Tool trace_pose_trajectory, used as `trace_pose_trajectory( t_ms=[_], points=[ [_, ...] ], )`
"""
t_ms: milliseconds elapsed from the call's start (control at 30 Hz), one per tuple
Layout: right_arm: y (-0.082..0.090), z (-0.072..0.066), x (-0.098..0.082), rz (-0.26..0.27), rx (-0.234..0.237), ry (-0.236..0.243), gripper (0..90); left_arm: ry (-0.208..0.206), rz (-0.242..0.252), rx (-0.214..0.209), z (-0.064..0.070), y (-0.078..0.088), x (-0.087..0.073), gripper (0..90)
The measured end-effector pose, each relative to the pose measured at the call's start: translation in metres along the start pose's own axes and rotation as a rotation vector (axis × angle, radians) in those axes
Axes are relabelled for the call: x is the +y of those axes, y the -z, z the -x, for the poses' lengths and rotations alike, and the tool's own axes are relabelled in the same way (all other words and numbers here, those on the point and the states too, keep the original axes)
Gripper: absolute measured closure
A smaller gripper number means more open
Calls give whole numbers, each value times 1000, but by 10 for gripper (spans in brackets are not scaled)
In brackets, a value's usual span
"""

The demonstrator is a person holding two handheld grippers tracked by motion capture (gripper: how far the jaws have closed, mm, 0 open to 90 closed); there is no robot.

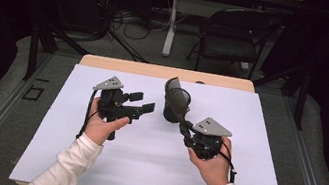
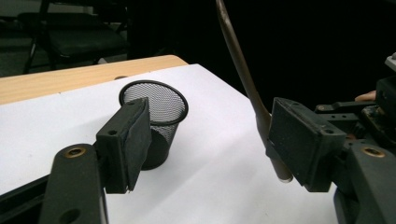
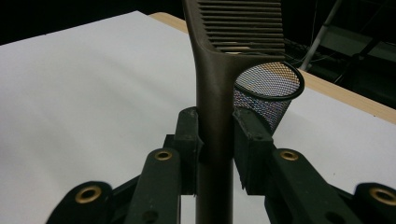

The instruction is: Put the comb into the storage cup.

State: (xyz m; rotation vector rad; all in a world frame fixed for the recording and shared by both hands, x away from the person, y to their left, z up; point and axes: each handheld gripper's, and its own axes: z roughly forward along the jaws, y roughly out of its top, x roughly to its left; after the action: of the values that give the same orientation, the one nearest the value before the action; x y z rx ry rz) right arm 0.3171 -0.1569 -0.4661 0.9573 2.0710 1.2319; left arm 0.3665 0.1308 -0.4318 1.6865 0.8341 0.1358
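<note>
My right gripper (image 1: 187, 130) (image 3: 217, 145) is shut on the handle of a brown comb (image 1: 178, 98) (image 3: 215, 88). The comb's toothed end slants up and away toward a black mesh cup (image 1: 168, 114) (image 3: 270, 91) that stands upright on the white sheet. In the high view the comb's head overlaps the cup's rim; whether they touch I cannot tell. My left gripper (image 1: 143, 102) (image 2: 215, 144) is held left of the cup, open, nothing between its pads. In the left gripper view the cup (image 2: 161, 112) is ahead and the comb's handle (image 2: 245, 79) rises just beside the right-hand jaw.
A white sheet (image 1: 141, 159) covers most of a wooden table (image 1: 166, 72). Beyond the far edge stand a black folding chair (image 1: 235, 33) and a white table leg (image 1: 171, 23), with cables on the floor. Dark curtains close in both sides.
</note>
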Motion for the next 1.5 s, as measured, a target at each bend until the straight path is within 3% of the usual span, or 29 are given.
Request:
trace_pose_trajectory(
  t_ms=[533,1500],
  points=[
    [-8,-17,-9,15,4,47,728,50,0,-86,-6,-4,-4,319],
    [-12,-35,-14,36,7,111,728,80,20,-73,-4,2,-2,397]
  ],
)
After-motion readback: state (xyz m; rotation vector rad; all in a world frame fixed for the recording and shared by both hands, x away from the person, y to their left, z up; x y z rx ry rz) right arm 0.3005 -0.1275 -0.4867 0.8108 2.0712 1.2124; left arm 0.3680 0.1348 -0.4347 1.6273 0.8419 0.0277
